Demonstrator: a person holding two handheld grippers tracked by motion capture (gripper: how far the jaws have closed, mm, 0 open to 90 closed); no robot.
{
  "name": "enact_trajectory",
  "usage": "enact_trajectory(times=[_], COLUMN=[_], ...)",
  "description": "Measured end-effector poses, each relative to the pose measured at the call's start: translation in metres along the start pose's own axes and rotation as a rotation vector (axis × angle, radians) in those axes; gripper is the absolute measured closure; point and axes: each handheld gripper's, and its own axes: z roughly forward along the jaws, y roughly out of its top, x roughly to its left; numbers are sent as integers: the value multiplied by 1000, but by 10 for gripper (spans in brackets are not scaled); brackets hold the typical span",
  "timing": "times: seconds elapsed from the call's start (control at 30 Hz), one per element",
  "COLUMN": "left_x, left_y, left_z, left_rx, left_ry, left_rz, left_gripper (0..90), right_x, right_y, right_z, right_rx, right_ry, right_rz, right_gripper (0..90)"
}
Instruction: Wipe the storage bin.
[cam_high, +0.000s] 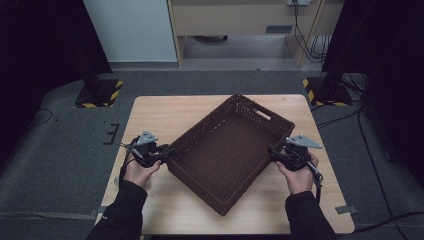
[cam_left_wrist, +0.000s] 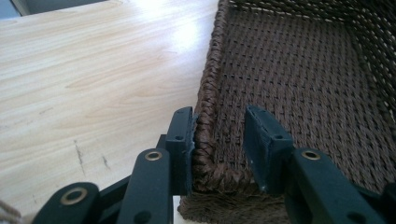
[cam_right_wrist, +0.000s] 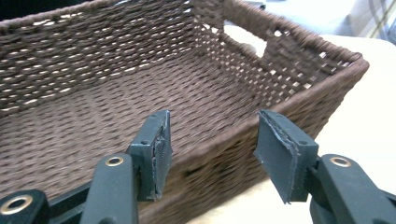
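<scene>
**Two claws set on opposite walls of a woven basket**

A dark brown, rectangular woven wicker basket (cam_high: 227, 152) with cut-out handles sits turned at an angle in the middle of the pale wooden table (cam_high: 165, 107), and it holds nothing. The person has brought one claw to each long side, which looks like the setup for lifting or shifting the basket with both hands at once.

The left claw (cam_left_wrist: 217, 140) straddles the braided rim near a corner: one jaw lies against the outside of the wall, while the other stands inside the basket with a gap left between pad and weave. So the wall is between the jaws but not yet pinched; the jaws are apart.

The right claw (cam_right_wrist: 210, 149) straddles the opposite wall in the same way, one jaw inside and one outside, both clear of the wicker, jaws apart.

Taking the walls from opposite sides would keep the wide, light basket level and stop it swinging. Both grips probably need to close on the rim before any lift.
</scene>
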Motion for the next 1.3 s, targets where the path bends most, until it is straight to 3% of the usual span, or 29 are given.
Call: enact_trajectory(times=[0.13, 0.27, 0.4, 0.57, 0.77, 0.97, 1.0, 1.2, 1.3], left_x=[-6, -6, -3, -10, -24, -26, -23, -21, -28], left_y=[-2, 0, -3, -8, -17, -16, -14, -11, -14], left_z=[-5, -4, 5, 2, -4, -7, -7, -1, 0], left_rx=[13, 3, 23, 15, 2, 1, -9, -17, 1], left_ry=[-10, 3, -7, -12, -13, -16, -29, -35, -55], left_rz=[15, 49, 31, 47, 26, 26, 24, 11, 17], left_gripper=[621, 617, 666, 734, 726, 680, 626, 640, 675], right_x=[9, 12, 8, 5, 14, 16, 17, 12, 10], right_y=[-2, -2, -1, 0, -3, -7, -6, -3, 0], right_z=[1, 8, 15, 16, 3, 5, 7, 16, 20], right_rx=[18, 20, -5, -7, 2, 5, 4, -16, -11], right_ry=[19, -11, -9, 6, 47, 75, 61, 60, 54], right_rz=[-9, -39, -45, -35, -32, -24, -35, -41, -50], right_gripper=[471, 494, 504, 494, 464, 527, 535, 564, 549])
